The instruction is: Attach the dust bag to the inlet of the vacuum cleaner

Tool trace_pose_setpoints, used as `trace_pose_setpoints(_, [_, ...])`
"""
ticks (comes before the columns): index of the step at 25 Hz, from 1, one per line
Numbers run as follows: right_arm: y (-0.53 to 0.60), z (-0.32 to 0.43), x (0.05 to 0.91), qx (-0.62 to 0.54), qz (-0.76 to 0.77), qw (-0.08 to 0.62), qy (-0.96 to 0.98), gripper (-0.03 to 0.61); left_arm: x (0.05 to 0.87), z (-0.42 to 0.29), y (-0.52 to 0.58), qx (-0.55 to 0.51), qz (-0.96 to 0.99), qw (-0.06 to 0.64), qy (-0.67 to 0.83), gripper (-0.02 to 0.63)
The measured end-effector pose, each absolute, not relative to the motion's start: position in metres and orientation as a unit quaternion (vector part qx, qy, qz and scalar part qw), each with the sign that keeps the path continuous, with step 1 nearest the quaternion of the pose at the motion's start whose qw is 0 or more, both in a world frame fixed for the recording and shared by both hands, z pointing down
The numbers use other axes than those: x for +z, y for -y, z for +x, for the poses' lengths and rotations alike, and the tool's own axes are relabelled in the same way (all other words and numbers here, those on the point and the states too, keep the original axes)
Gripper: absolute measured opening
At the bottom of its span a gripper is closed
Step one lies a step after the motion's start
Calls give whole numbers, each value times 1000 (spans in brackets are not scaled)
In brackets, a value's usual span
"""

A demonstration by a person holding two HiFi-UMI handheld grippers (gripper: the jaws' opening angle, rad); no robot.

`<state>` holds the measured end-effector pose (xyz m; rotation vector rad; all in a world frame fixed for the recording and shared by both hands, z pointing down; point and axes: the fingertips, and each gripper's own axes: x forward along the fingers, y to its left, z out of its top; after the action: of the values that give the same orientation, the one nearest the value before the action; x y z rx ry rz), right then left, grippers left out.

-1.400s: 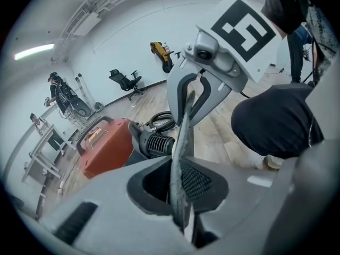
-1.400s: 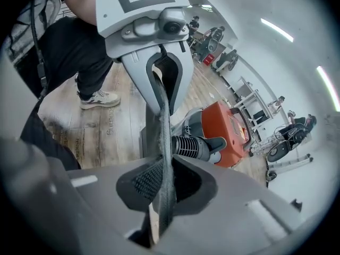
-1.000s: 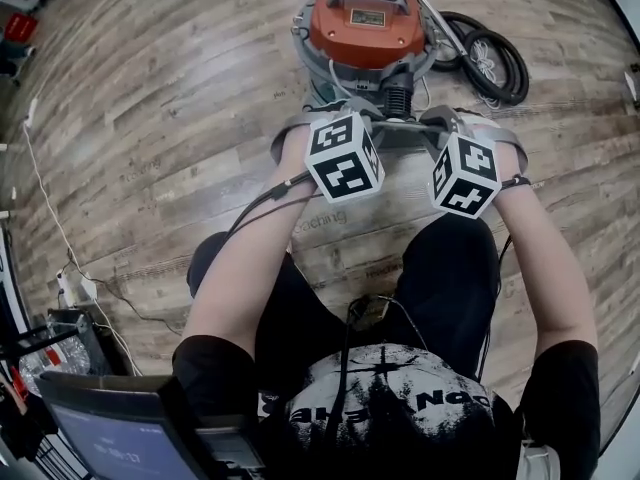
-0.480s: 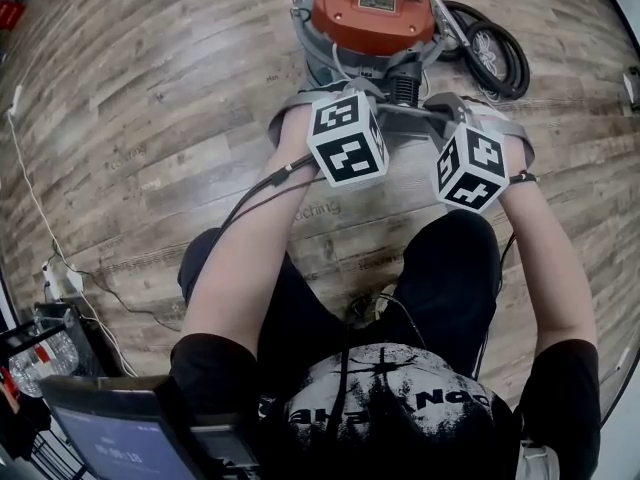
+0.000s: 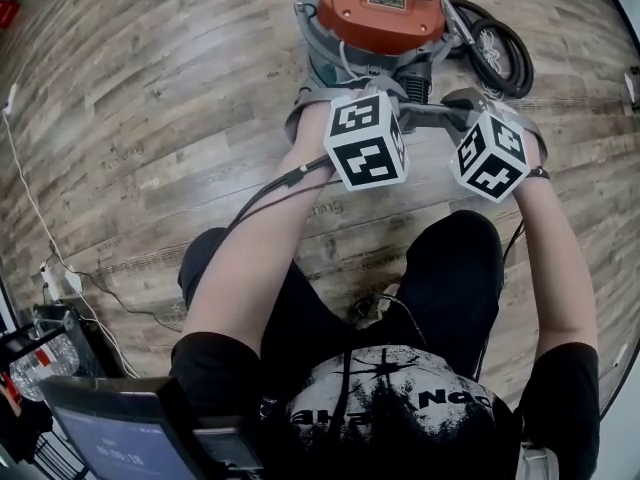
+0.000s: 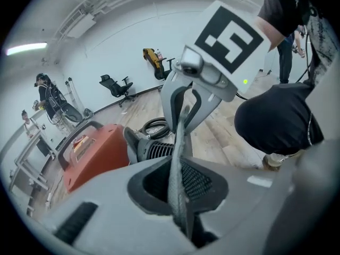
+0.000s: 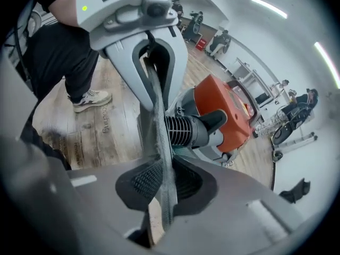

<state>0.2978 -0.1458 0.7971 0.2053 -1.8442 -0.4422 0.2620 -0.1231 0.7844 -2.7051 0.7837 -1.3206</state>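
Note:
The vacuum cleaner (image 5: 375, 8), orange on top with a grey drum, stands on the wood floor at the top of the head view. Its black ribbed inlet (image 7: 186, 129) points toward me. A grey dust bag (image 5: 425, 116) is stretched between both grippers just in front of it. My left gripper (image 6: 178, 206) is shut on one edge of the bag fabric, its marker cube (image 5: 365, 138) above. My right gripper (image 7: 162, 201) is shut on the opposite edge, where a brown cardboard collar (image 7: 154, 224) shows; its cube (image 5: 492, 153) is to the right. The bag's opening is hidden.
A coiled black hose (image 5: 495, 48) lies right of the vacuum. White cable and a power strip (image 5: 60, 283) lie on the floor at left, and a laptop (image 5: 120, 433) sits at bottom left. My legs fill the near floor. Office chairs (image 6: 117, 84) and people stand far off.
Both hands, still holding the bag, have shifted slightly right and closer to the vacuum in the head view. Both grips look unchanged.

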Motion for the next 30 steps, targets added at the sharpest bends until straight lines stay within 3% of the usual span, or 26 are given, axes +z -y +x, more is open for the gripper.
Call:
trace_pose_setpoints(14, [144,268,782,-238,75,584,773,41,809,229,138,-443,-853,-15,-276,37])
trace_pose_setpoints(30, [167,292,806,-168,132,572,792,46,782,257,151,-398,-873,7,-282,38])
